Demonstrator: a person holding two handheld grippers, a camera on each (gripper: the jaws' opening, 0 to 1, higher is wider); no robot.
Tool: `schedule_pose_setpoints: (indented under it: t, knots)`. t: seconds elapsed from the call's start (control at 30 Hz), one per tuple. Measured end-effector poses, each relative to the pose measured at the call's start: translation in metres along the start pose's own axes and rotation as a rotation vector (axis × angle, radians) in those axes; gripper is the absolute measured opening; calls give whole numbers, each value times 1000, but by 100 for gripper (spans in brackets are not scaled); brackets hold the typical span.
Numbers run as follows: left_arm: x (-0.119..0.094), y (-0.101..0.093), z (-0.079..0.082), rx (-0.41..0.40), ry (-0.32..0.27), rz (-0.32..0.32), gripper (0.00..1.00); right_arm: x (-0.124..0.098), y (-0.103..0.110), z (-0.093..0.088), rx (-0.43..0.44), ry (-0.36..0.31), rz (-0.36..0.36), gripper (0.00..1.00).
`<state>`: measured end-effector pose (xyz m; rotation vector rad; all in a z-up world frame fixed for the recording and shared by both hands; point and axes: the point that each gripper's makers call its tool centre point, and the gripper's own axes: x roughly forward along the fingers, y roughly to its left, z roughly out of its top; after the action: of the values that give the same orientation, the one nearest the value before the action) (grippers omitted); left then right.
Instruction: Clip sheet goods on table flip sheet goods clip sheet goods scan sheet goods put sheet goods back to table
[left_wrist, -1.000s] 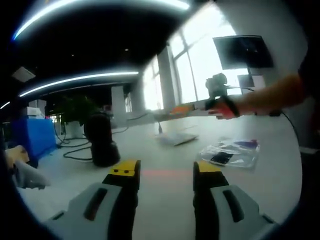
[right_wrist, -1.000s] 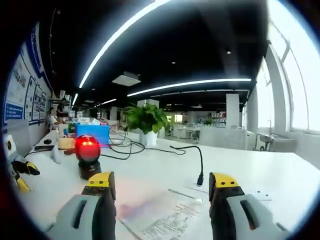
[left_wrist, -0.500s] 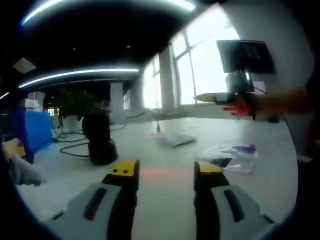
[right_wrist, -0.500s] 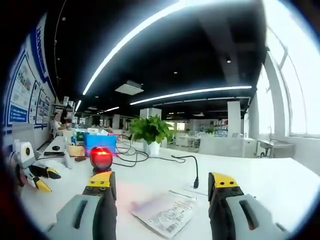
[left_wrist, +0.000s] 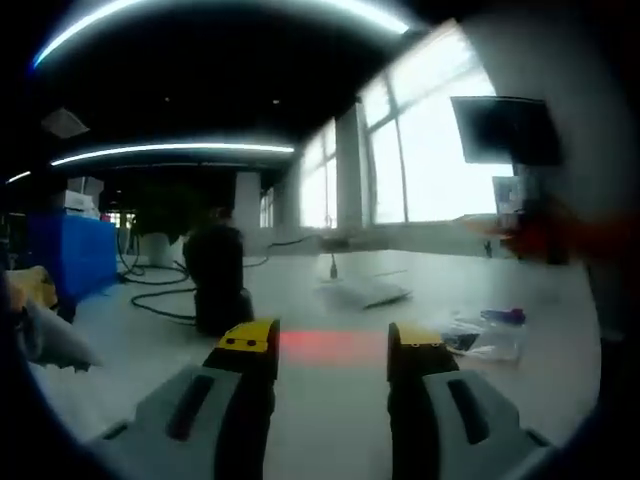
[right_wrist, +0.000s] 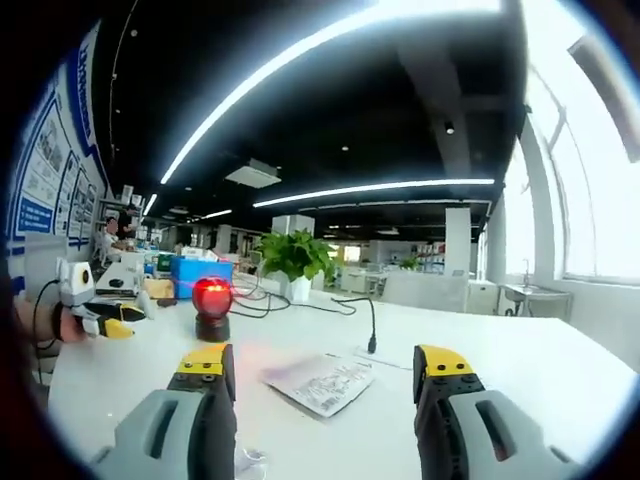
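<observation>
A: print on the flat sheet pack (right_wrist: 318, 381) is staying too small to read.
B: same here, clear bag (left_wrist: 487, 335) contents are blurring; other claw (left_wrist: 520, 232) is smearing at right.

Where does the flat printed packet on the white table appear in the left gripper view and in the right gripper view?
Left gripper view: the printed packet lies on the white table, above and between the gripper's jaws, right of the scanner.
Right gripper view: the packet lies at centre between the jaws, right of the scanner.
Shared landmark: the scanner, here glowing red.
</observation>
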<state>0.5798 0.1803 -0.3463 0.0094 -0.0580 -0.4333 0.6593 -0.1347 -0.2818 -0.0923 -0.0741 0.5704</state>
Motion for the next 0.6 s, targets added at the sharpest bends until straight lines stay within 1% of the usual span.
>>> schedule_pose_setpoints:
  t: [0.07, 0.13, 0.23, 0.43, 0.6]
  knots:
    - [0, -1, 2, -6, -12, 0, 36, -15, 3, -2, 7, -10, -6, 67]
    - [-1, 0, 4, 0, -23, 11, 36, -26, 0, -3, 21, -25, -32, 67]
    - [-2, 0, 7, 18, -40, 14, 37, -38, -3, -7, 26, -25, -50, 66]
    - [0, -1, 4, 37, -27, 10, 37, -59, -11, -23, 48, -10, -80, 64]
    - [1, -2, 0, 48, -8, 0, 37, -76, -11, -35, 61, -7, -90, 64]
